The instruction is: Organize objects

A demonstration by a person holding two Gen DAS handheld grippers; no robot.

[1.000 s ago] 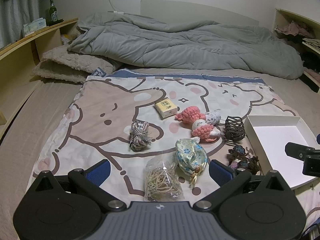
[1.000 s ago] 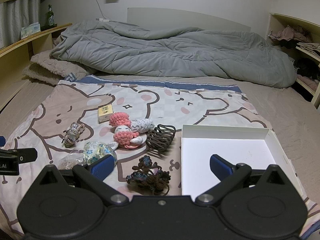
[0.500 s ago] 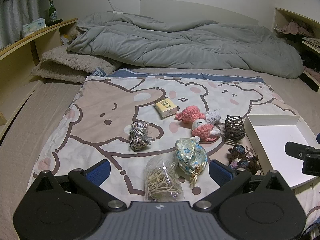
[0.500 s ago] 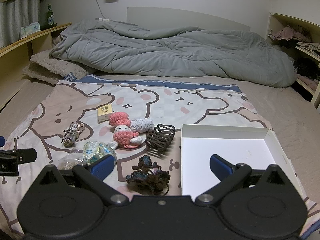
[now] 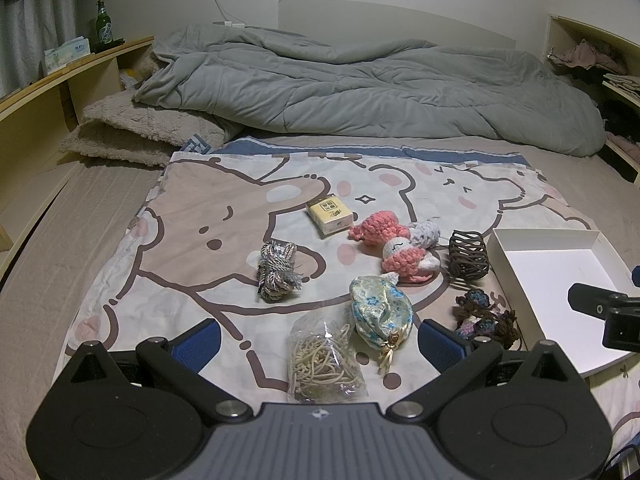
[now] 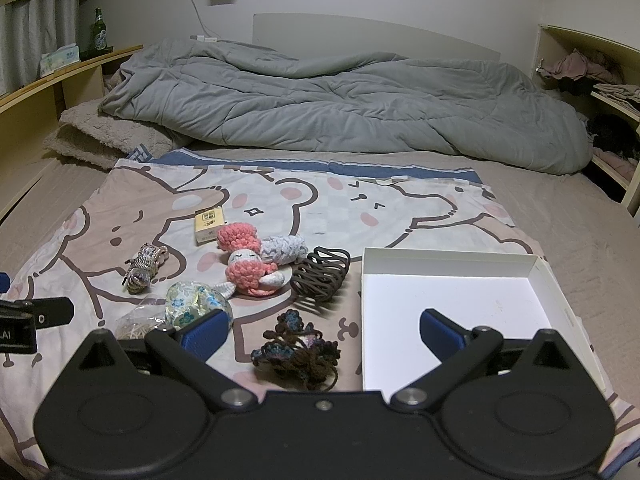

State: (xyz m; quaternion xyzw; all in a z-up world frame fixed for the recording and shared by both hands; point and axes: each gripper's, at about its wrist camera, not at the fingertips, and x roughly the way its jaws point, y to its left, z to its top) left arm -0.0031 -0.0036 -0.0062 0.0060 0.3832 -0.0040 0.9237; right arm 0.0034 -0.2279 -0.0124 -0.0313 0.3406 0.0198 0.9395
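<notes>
Left wrist view: bed point(image 5: 60, 240) under a rumpled grey duvet point(image 5: 360, 92), wooden shelves along both sides; bear-print blanket point(image 5: 192, 216) spread on its near half. White box point(image 5: 560, 276) at the blanket's right edge; crochet doll point(image 5: 394, 246), brocade pouch point(image 5: 380, 312) and cord bag point(image 5: 324, 364) toward its near edge. Left gripper point(image 5: 318, 338) and right gripper point(image 6: 322, 330) both spread wide, holding nothing.

Grey duvet point(image 5: 360, 88) heaped behind; green bottle point(image 5: 103, 22) on wooden shelf point(image 5: 60, 76).

My left tool point(image 5: 319, 346) and right tool point(image 6: 322, 334) were matte black, with blue pads point(image 5: 199, 343) and silver screws point(image 5: 228, 409).
</notes>
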